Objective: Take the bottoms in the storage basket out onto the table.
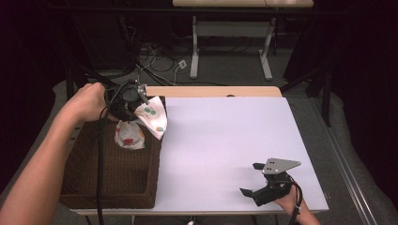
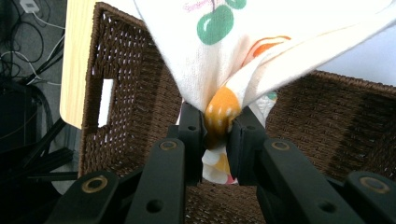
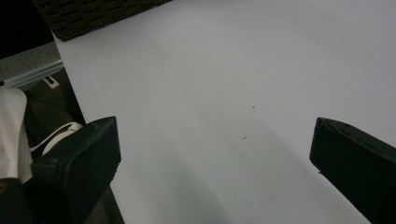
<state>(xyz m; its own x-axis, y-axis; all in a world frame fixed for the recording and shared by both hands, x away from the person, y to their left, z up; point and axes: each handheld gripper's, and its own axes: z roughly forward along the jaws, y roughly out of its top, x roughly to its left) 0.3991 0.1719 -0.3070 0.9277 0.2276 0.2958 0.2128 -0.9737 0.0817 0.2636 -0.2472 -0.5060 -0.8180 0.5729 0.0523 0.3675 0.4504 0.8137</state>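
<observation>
Spotted cloth pinched — left gripper; over basket

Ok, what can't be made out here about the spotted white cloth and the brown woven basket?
- Spotted white cloth: left gripper view, top edge cuts off its upper part; the pinched fold sits between the left gripper jaws.
- Brown woven basket: high view, too dark inside to tell its contents.
- Cloth's second piece: whether separate, unclear.

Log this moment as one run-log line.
left gripper: shut on spotted cloth | cloth: lifted over brown basket | right gripper: open, idle on table
</observation>
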